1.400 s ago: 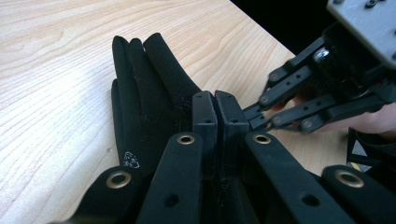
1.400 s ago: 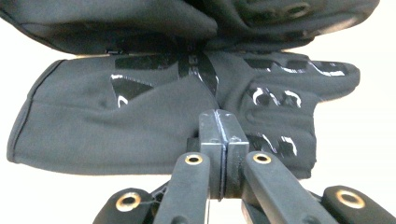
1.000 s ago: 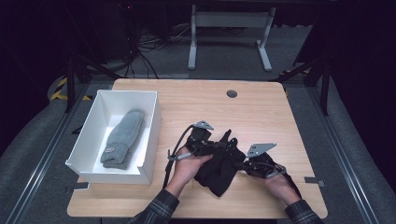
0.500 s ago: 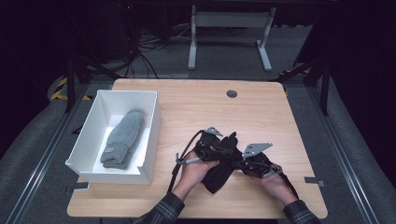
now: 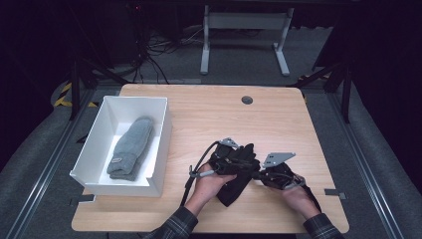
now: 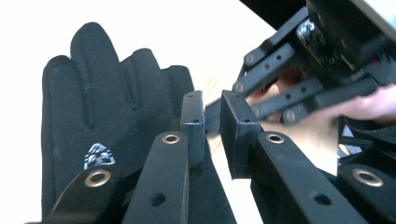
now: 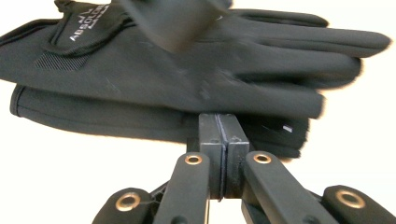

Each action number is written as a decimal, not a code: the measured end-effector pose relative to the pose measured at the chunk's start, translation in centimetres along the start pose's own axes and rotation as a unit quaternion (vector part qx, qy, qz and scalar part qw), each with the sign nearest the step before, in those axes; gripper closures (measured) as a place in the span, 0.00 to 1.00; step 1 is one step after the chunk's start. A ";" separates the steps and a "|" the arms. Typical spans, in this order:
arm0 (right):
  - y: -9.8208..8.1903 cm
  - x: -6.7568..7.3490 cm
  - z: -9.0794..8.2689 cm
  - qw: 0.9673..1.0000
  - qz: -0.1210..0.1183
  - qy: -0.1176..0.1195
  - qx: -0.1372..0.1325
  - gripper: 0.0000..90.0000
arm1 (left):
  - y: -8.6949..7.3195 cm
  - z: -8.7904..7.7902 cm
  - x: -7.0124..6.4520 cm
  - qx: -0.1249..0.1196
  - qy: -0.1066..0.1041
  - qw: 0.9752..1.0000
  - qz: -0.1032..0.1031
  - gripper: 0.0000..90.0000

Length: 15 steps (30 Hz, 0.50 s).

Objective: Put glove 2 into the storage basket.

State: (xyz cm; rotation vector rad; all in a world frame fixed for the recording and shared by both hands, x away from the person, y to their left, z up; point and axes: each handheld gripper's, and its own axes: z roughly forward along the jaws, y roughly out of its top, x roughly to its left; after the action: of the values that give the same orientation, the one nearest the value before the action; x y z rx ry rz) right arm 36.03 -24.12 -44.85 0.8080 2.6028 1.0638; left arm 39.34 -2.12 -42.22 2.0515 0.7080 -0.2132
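- Gloves (image 5: 238,179), black and stacked as a pair, lie on the front part of my table (image 5: 209,114) in the high view, between my two hands. My left tool (image 5: 234,160) sits over their far end, my right tool (image 5: 266,175) at their right edge. To the left stands a white box (image 5: 160,139) with a grey mitten (image 5: 130,148) lying in it, well apart from the gloves.
- In the left gripper view, my left tool (image 6: 212,126) shows a narrow gap between its pads; its jaws have just been opening, and I see nothing pressed between them. The glove fingers spread flat to the left of the jaws, a small silver logo (image 6: 99,155) on the cloth. The other tool shows upper right, with a hand behind it.
- In the right gripper view, my right tool (image 7: 223,140) has its pads pressed together at the near edge of the stacked gloves; whether cloth is pinched between them I cannot tell. A cuff tab (image 7: 91,25) with white lettering sits upper left.
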 end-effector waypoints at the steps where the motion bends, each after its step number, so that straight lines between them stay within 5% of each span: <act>1: -0.1 -0.2 -0.3 1.000 0.003 -0.003 -0.003 1.00 | 0.0 -0.2 -0.1 0.001 0.000 1.000 0.004 0.92; 2: -0.3 -0.4 -0.7 1.000 0.007 -0.007 -0.005 0.99 | 0.0 -0.3 -0.2 0.001 0.001 1.000 0.007 1.00; 7: -1.5 -1.8 -2.6 0.999 0.028 -0.028 -0.014 0.90 | -0.6 -0.7 -0.9 0.017 0.016 1.000 0.019 1.00; 15: -3.0 -3.1 -3.1 0.997 0.050 -0.055 -0.011 0.51 | -2.7 0.4 -1.2 0.063 0.032 0.997 0.029 1.00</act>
State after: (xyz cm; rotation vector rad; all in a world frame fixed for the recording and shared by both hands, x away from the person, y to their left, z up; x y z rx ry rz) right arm 36.18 -29.45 -44.69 0.9720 2.4784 1.0405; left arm 36.91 -1.81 -43.93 2.2042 0.6880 -0.1633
